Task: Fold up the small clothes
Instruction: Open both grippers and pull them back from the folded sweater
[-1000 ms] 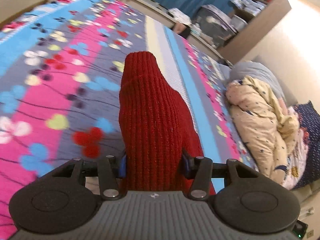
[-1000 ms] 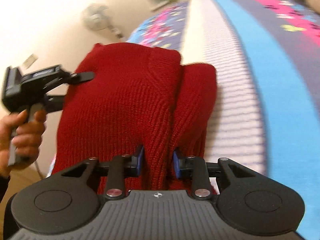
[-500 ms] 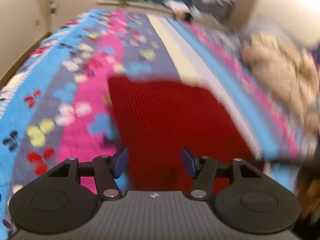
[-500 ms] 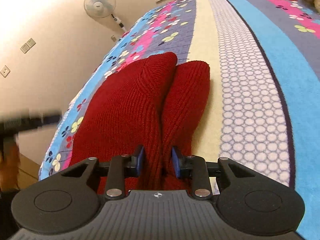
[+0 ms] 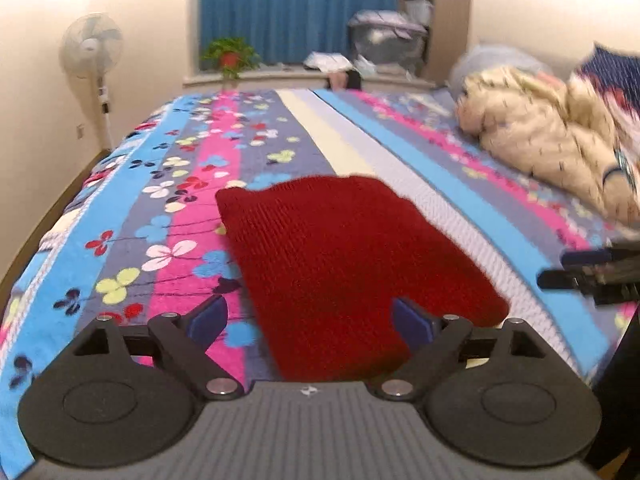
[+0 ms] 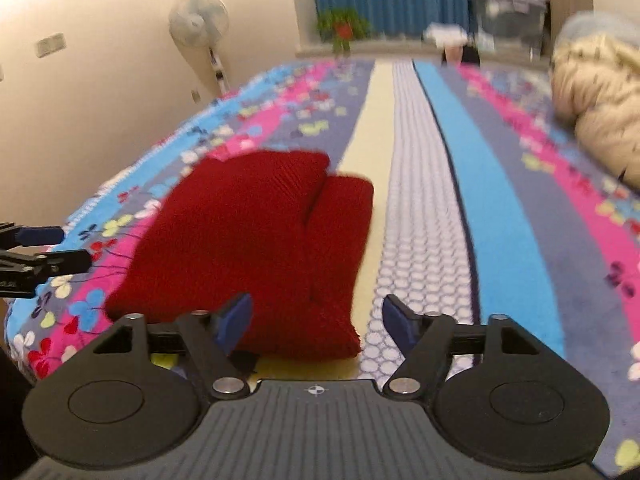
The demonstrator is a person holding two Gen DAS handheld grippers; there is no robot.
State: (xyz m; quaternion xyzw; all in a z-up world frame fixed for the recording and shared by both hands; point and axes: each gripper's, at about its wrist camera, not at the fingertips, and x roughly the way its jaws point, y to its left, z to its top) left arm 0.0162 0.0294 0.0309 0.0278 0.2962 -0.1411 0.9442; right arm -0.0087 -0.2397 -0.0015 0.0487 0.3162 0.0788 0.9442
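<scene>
A dark red knitted garment (image 5: 340,256) lies folded flat on the striped flowered bedspread (image 5: 176,216). My left gripper (image 5: 310,318) hangs over its near edge, jaws opening wide, pads clear of the knit. In the right wrist view the same red garment (image 6: 256,240) shows two folded layers side by side. My right gripper (image 6: 316,318) sits at its near right corner, jaws opening, with nothing pressed between the pads. The right gripper (image 5: 580,272) shows at the right edge of the left wrist view, and the left gripper (image 6: 40,256) at the left edge of the right wrist view.
A pile of cream clothes (image 5: 552,144) lies on the right side of the bed. A standing fan (image 5: 92,52) is by the left wall. A potted plant (image 5: 230,56) and clutter sit on the sill before a blue curtain. The bed's left edge drops to the floor.
Both grippers let go of the red garment and drew back. It was held up a second ago and now lies flat on the bed. Both pairs of jaws have spread wide.
</scene>
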